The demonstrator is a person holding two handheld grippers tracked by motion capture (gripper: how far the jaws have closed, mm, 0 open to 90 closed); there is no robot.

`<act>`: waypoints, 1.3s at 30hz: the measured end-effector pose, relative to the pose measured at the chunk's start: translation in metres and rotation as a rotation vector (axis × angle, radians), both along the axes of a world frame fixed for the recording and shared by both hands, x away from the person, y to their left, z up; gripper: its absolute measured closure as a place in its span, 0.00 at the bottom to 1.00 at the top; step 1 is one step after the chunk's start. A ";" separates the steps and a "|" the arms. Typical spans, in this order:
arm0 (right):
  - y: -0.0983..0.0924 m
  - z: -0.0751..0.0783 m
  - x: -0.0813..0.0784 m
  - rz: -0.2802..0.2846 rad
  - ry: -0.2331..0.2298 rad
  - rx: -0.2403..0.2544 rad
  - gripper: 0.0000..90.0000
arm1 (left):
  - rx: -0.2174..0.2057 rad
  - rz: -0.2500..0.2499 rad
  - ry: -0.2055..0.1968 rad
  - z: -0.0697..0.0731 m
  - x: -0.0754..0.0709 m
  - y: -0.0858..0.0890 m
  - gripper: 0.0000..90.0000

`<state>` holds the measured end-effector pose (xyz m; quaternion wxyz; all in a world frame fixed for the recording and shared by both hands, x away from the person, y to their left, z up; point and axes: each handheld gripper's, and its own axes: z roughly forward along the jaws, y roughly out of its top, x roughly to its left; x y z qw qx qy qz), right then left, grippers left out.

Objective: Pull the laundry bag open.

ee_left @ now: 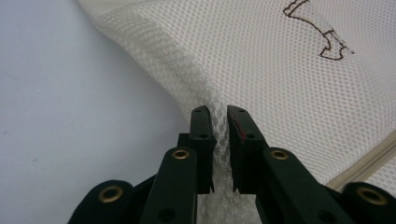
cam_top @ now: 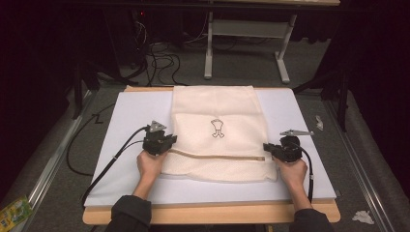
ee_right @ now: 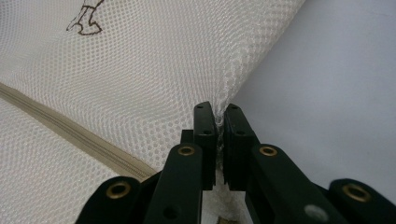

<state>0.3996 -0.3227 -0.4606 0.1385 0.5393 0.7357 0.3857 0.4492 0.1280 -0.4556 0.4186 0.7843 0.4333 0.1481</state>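
Observation:
A cream mesh laundry bag (cam_top: 217, 111) lies flat on the white board (cam_top: 130, 116), with a small dark drawing (cam_top: 217, 128) at its middle and a beige zipper (cam_top: 217, 156) across its near part. My left gripper (cam_top: 170, 140) is at the bag's left edge, shut on a pinch of mesh (ee_left: 220, 135) that ridges up between the jaws. My right gripper (cam_top: 266, 147) is at the right edge, its jaws shut tight on the mesh seam (ee_right: 219, 119). The zipper (ee_right: 70, 133) runs left of the right gripper's jaws. The near end of the bag lies folded below the zipper.
The white board rests on a wooden table top (cam_top: 212, 213). Black cables (cam_top: 111, 159) trail from both grippers across the board. Beyond the table stand a metal frame's legs (cam_top: 209, 48) and floor cables (cam_top: 159, 58). A green wrapper (cam_top: 12, 212) and crumpled paper (cam_top: 362, 216) lie on the floor.

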 end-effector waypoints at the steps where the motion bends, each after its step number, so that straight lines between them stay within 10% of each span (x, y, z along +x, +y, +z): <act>1: 0.000 0.000 0.000 0.001 -0.001 -0.005 0.95 | -0.002 0.001 -0.003 0.000 -0.001 0.000 0.88; 21: 0.000 -0.003 -0.006 -0.023 -0.023 0.008 0.55 | 0.027 0.006 -0.112 0.003 -0.031 0.010 0.57; 39: 0.003 -0.011 -0.015 -0.008 0.026 0.032 0.46 | 0.004 -0.082 -0.094 -0.019 -0.053 -0.013 0.52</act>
